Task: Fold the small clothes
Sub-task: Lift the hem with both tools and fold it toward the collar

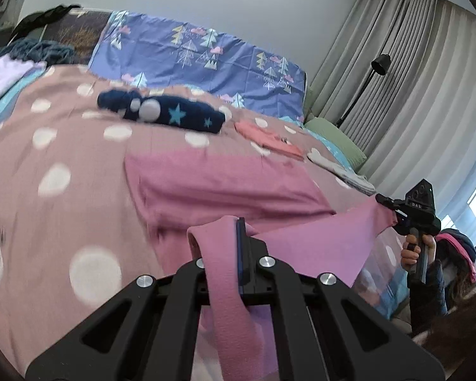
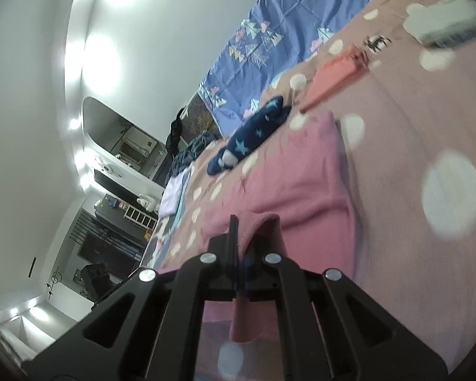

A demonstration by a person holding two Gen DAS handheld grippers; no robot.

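A pink garment (image 1: 225, 184) lies spread on the dotted pink bedspread (image 1: 47, 146). Its near edge is lifted off the bed. My left gripper (image 1: 238, 225) is shut on one near corner, and the cloth drapes over its fingers. In the left wrist view my right gripper (image 1: 385, 201) is at the right, held by a hand (image 1: 412, 250), and pinches the other near corner. In the right wrist view the pink garment (image 2: 301, 177) runs away from my right gripper (image 2: 238, 222), which is shut on a fold of it.
A navy garment with stars (image 1: 161, 112), a folded coral piece (image 1: 266, 136) and a grey-white piece (image 1: 339, 166) lie farther back on the bed. A blue tree-print sheet (image 1: 206, 54) hangs along the wall. Curtains (image 1: 412, 79) and a floor lamp (image 1: 368, 82) stand at the right.
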